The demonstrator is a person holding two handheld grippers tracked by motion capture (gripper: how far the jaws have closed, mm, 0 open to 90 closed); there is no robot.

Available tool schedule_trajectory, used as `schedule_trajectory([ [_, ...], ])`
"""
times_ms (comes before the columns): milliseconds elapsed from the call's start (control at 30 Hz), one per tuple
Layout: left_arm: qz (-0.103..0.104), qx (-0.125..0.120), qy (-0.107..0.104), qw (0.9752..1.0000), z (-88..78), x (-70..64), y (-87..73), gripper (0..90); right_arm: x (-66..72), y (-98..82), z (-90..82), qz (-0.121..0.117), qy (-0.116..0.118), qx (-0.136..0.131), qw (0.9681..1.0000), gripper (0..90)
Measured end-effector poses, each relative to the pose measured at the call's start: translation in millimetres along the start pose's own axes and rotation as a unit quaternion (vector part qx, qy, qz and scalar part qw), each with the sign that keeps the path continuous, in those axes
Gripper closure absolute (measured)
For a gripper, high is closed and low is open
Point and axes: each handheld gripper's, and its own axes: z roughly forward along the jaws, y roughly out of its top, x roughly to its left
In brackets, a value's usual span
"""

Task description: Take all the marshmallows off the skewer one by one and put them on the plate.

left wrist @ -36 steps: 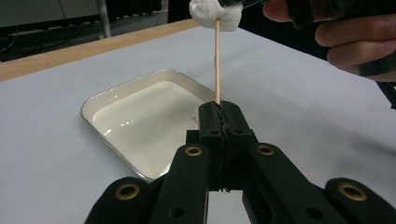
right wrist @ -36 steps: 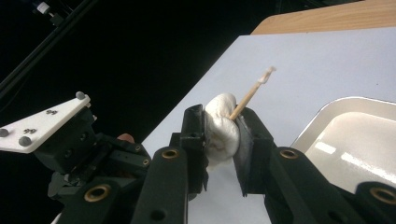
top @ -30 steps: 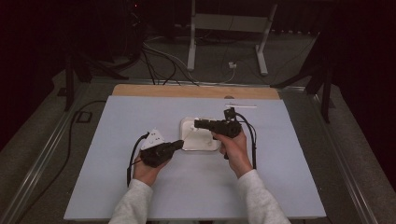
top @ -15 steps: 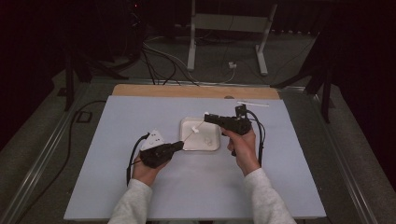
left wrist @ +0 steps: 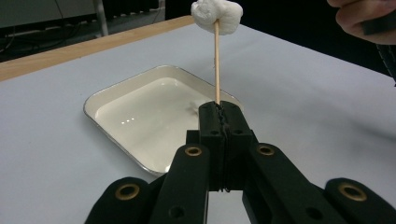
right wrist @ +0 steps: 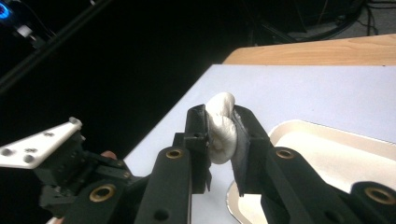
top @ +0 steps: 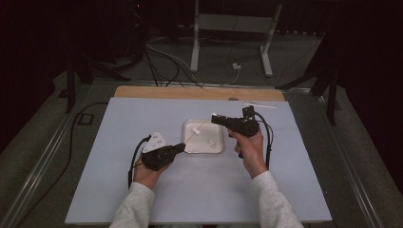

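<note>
Left gripper [top: 178, 148] is seen low at the left of the tray [top: 218, 148], held in the left hand [top: 145, 171] over the table [top: 119, 190]. In the left gripper view its jaws are closed tight on the lower end of a thin wooden skewer [left wrist: 216, 65]. The skewer rises from the jaw tips, and 1 marshmallow [left wrist: 216, 16] is stuck on its top end. In the high view the skewer [top: 198, 132] slants up and to the right across the tray toward the right gripper.

The tray [left wrist: 126, 93] is set near the middle of the table: white, shallow, with rounded corners and a metal rim. 2 white lumps are seen on its floor in the high view, 1 [top: 195, 128] near the far left corner and 1 [top: 212, 141] toward the right side; what they are cannot be told.

Right gripper [top: 215, 117] is held in the right hand [top: 249, 147] above the far right corner of the tray, pointing left. In the right gripper view a second marshmallow [right wrist: 221, 130] is gripped between its jaws and squeezed narrow by the pads. Below it the tray's corner [right wrist: 299, 128] is seen, and the left gripper's grey plate [right wrist: 37, 142] at lower left.

A cable [top: 135, 156] trails from the left gripper, another [top: 268, 137] from the right.
</note>
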Motion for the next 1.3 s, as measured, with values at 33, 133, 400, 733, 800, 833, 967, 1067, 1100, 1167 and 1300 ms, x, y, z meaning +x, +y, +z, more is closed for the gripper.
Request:
schedule_trajectory([
  [33,-0.001,-0.001,0.002,1.0000,-0.3,0.3,0.0,90.0,0.2,-0.7,1.0,-0.001,-0.001,0.003,1.0000,77.8],
  [133,-0.007,-0.004,0.005,1.0000,-1.4,1.6,0.0,90.0,0.3,-2.4,3.8,-0.005,-0.006,0.008,0.9999,77.4],
  [400,-0.013,-0.009,0.007,0.9998,-2.6,2.7,0.7,90.0,0.5,-6.9,9.8,-0.018,-0.028,0.023,0.9992,76.5],
  [733,-0.016,-0.012,0.008,0.9998,-2.9,3.4,1.0,90.0,-4.1,-15.6,19.1,-0.036,-0.060,0.045,0.9965,75.4],
  [800,-0.017,-0.012,0.008,0.9997,-2.8,3.4,1.1,90.0,-4.7,-17.6,21.1,-0.040,-0.067,0.051,0.9957,75.2],
  [833,-0.017,-0.012,0.008,0.9997,-2.9,3.5,1.1,90.0,-4.9,-18.7,22.5,-0.042,-0.070,0.053,0.9953,75.1],
  [967,-0.018,-0.012,0.009,0.9997,-3.0,3.6,1.1,90.0,-5.6,-24.2,28.9,-0.049,-0.081,0.068,0.9931,74.8],
  [1067,-0.018,-0.012,0.009,0.9997,-3.1,3.6,1.2,90.0,-7.6,-30.2,34.3,-0.052,-0.090,0.081,0.9913,74.5],
  [1100,-0.018,-0.012,0.009,0.9997,-3.1,3.7,1.2,90.0,-8.8,-32.2,36.1,-0.054,-0.093,0.085,0.9906,74.4],
  [1167,-0.019,-0.012,0.009,0.9997,-3.1,3.8,1.1,90.0,-10.7,-35.9,39.2,-0.054,-0.099,0.093,0.9893,74.3],
  [1300,-0.019,-0.013,0.009,0.9997,-3.5,3.9,1.3,90.0,-12.6,-42.4,45.2,-0.058,-0.108,0.107,0.9867,73.9],
])
